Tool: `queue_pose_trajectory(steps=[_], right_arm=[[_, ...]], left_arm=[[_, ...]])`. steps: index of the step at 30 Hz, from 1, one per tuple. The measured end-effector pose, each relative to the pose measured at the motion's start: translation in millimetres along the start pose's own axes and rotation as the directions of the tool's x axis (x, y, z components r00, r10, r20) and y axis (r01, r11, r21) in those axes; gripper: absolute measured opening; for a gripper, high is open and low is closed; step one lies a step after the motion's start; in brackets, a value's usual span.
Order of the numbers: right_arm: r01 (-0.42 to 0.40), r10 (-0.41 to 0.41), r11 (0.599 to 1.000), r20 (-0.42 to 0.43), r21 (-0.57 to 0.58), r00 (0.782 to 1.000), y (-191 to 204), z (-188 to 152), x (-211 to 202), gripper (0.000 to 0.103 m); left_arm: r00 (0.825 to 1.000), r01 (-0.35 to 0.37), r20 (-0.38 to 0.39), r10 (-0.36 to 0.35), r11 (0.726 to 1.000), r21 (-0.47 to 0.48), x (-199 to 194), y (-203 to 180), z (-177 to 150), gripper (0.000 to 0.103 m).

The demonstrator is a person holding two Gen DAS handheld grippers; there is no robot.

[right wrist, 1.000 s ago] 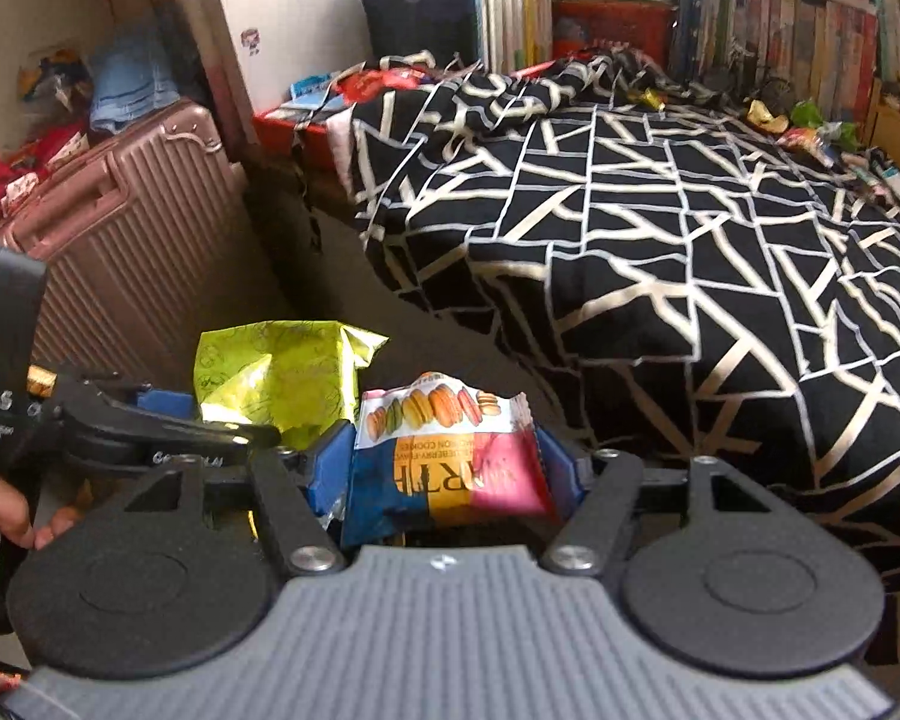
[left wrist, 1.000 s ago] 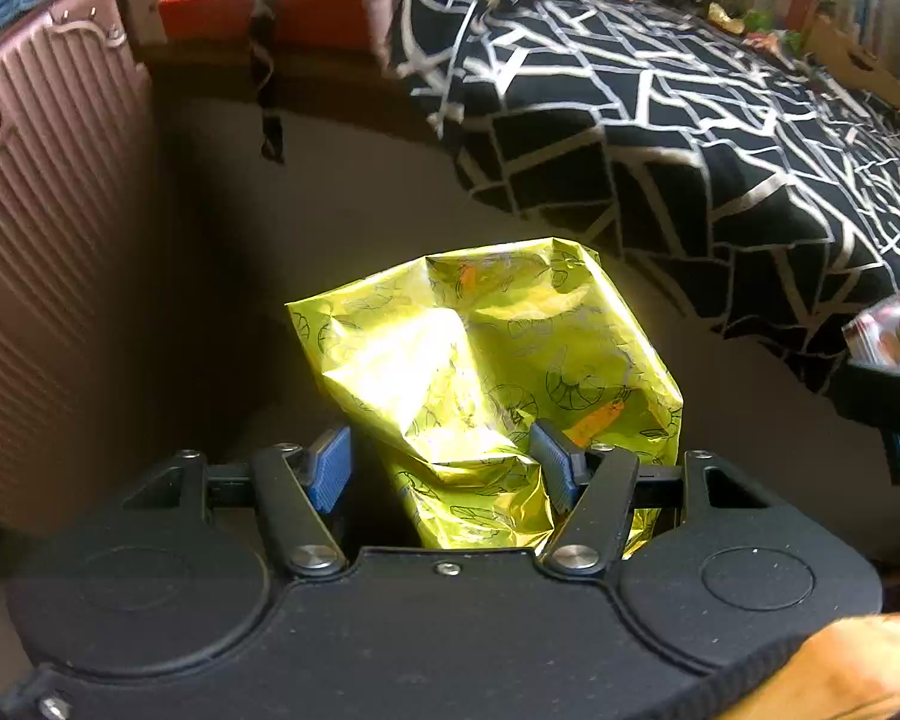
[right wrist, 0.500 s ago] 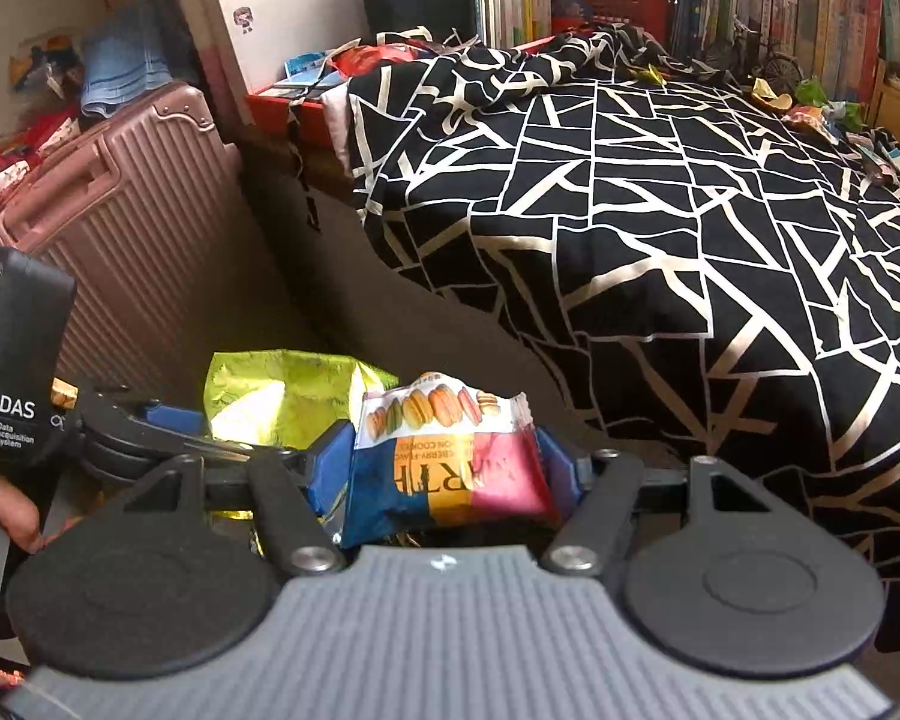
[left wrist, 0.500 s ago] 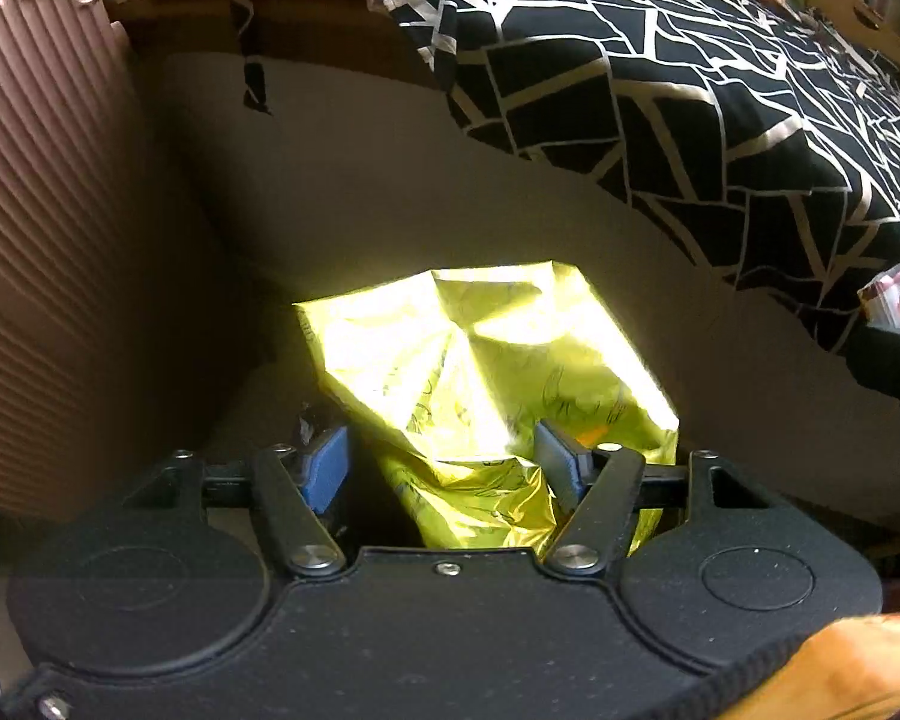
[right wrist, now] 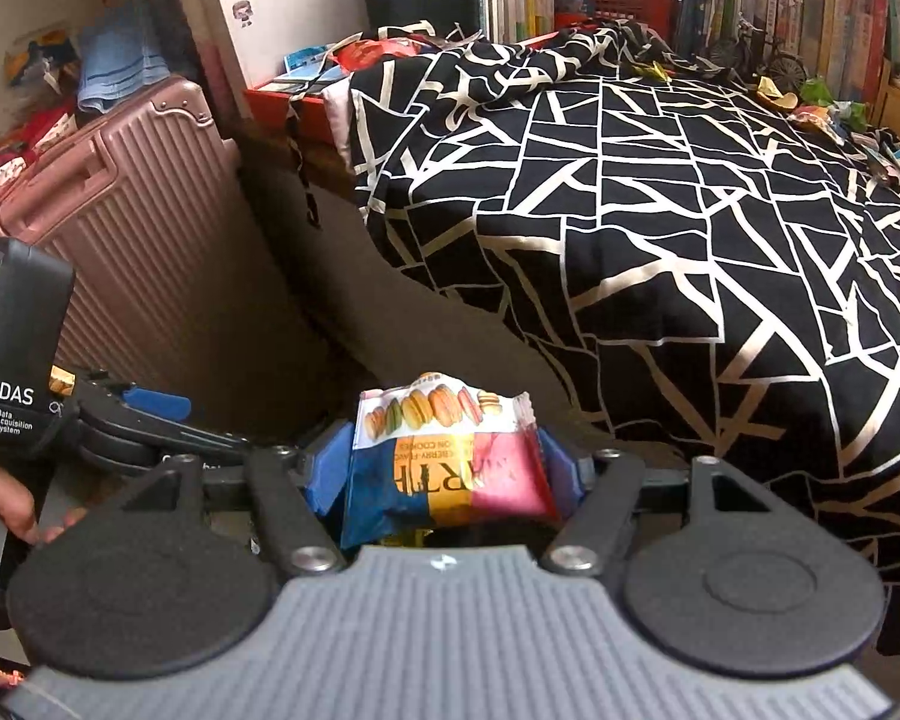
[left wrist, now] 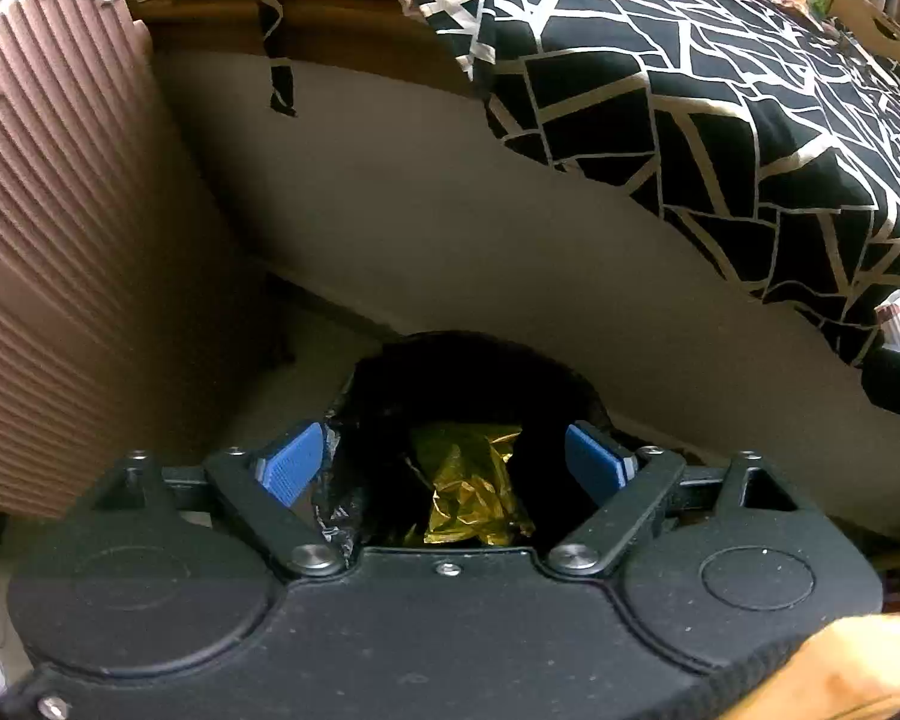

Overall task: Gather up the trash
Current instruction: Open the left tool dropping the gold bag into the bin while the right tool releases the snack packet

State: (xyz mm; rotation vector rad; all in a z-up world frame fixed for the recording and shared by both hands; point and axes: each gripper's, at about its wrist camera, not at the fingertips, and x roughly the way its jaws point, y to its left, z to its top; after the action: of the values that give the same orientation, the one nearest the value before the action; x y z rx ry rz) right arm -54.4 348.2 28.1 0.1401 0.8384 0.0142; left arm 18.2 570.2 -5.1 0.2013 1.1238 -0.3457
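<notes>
The yellow foil snack bag (left wrist: 471,489) lies down inside the black-lined trash bin (left wrist: 468,360), below my left gripper (left wrist: 450,465), whose jaws are opening, pads clear of it, so it can drop. My right gripper (right wrist: 450,468) clamps the macaron cookie packet (right wrist: 450,456), held beside the bin for its turn. The pink suitcase (left wrist: 60,210) and bed quilt (left wrist: 720,90) flank the bin.

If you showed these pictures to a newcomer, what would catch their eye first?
Probably the black-and-white patterned bedspread filling the right side. Next, the macaron cookie packet clamped in the right gripper, and the crumpled yellow foil bag lying in the black-lined bin below the opening left gripper.
</notes>
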Motion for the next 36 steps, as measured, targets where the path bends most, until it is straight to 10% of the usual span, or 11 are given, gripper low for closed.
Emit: queue_pose_trajectory(steps=[22, 28, 36], right_arm=[[-0.109, 0.106, 0.993, -0.063, -0.052, 0.992, 31, 13, 37, 0.073], [-0.142, 0.138, 0.987, -0.048, -0.081, 0.989, 45, 15, 39, 0.103], [-0.111, 0.108, 0.992, -0.054, -0.066, 0.993, 40, 13, 37, 0.103]], left_arm=[[0.995, -0.093, 0.024, 0.096, 0.99, -0.103, -14, 50, 6, 0.087], [0.992, -0.117, 0.034, 0.123, 0.983, -0.139, -17, 63, 9, 0.087], [0.99, -0.126, 0.048, 0.134, 0.983, -0.137, -19, 60, 10, 0.093]])
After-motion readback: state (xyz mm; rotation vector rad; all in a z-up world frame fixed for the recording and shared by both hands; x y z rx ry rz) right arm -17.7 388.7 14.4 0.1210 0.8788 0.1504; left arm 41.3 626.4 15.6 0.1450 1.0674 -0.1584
